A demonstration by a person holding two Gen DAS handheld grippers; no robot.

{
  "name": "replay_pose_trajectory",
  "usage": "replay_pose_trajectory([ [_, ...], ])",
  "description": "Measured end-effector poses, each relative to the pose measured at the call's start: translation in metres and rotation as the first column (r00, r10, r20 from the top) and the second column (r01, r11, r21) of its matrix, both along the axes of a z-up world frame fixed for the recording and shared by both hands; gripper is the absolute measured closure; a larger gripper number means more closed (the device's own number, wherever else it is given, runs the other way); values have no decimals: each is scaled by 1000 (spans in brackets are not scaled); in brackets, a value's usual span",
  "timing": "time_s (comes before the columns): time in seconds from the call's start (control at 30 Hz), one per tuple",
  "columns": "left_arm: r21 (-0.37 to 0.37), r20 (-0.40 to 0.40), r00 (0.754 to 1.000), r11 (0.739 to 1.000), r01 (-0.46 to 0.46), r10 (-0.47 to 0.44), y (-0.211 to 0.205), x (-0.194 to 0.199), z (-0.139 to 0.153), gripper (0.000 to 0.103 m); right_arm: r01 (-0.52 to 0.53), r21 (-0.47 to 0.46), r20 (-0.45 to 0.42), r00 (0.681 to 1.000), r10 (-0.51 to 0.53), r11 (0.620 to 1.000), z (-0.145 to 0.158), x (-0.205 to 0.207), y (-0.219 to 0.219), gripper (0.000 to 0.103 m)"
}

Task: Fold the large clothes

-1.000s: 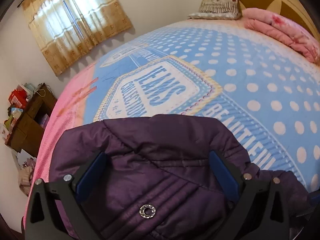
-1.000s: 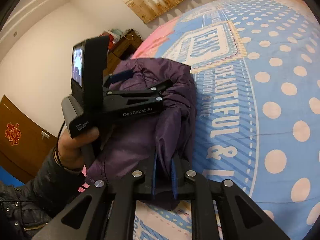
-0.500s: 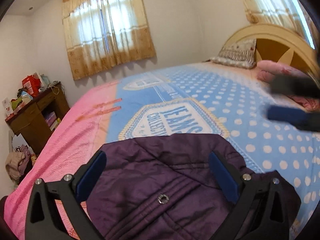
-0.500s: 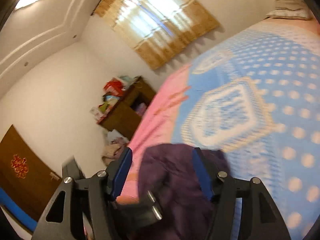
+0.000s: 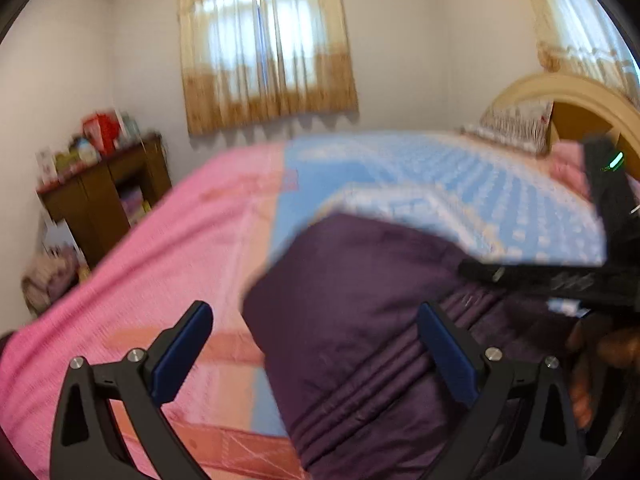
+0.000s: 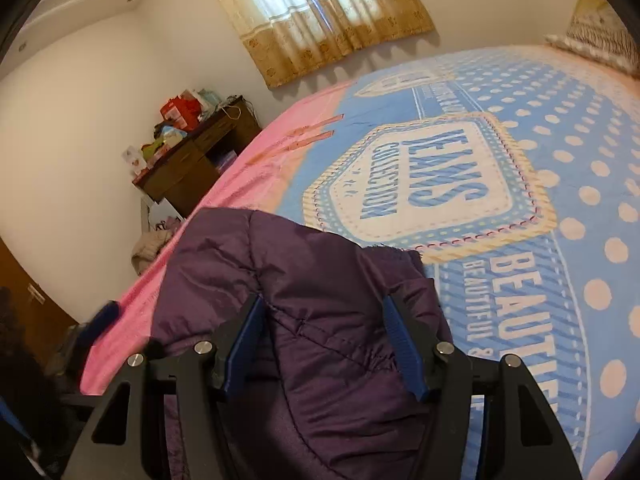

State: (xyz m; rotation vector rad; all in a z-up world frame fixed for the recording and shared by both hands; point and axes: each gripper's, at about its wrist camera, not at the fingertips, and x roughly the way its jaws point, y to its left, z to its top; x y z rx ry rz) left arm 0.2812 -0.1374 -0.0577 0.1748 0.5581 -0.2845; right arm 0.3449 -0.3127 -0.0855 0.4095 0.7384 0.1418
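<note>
A double bed (image 6: 560,160) under a pink-and-blue printed blanket (image 6: 440,184), its "JEANS COLLECTION" badge at about 1 o'clock in the right wrist view, fills the room, with a curtained window (image 6: 320,12) at 12 o'clock and a cluttered wooden desk (image 6: 196,160) at 10 o'clock. On the blanket's near edge, at 6 o'clock in both views, lies the purple quilted jacket (image 6: 320,320), bundled into a compact mound straddling the pink and blue bands. A second ago the right gripper (image 6: 324,352) was clamped on a fold of that jacket; half a second ago it had let go, and now its blue-padded jaws stand apart, straddling the top of the mound without visibly pinching it. The left gripper (image 5: 312,356) has its jaws spread wide as in both earlier frames, but has swung to its left, so that one finger now hangs over bare pink blanket while the other sits over the fabric; the view is motion-blurred. The right-hand tool crosses the left view at 3 o'clock. Both tools being free of the jacket suggests a fold has just been laid down and that the next step is a fresh grasp or a smoothing of the bundle.
</note>
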Motion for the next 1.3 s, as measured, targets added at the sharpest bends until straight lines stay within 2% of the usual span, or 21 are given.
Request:
replay_pose_trajectory([
  [0.07,-17,7,1000,1000,6,-6,-6,4,-12,0,6,-67,-6,1000,-6,998,-7,-3,1,42],
  [0.1,-22,-3,1000,1000,4,-4,-9,7,-14,0,-1,-70,-8,1000,0,998,-11,-3,-2,42],
  [0.23,6,-44,999,1000,16,-16,-26,14,-17,0,-4,-50,-11,1000,4,999,-27,-2,-17,42],
  [0.33,1,-77,996,999,34,-34,-35,17,-20,0,3,-5,-6,1000,-3,1000,-40,-1,-31,42],
  [0.5,6,-86,995,998,55,-54,-44,19,-22,0,16,60,-7,1000,-16,998,-48,-1,-44,42],
  [1.3,-30,-100,992,997,76,-79,-27,21,-24,0,7,34,-2,1000,-7,999,-47,0,-39,41],
])
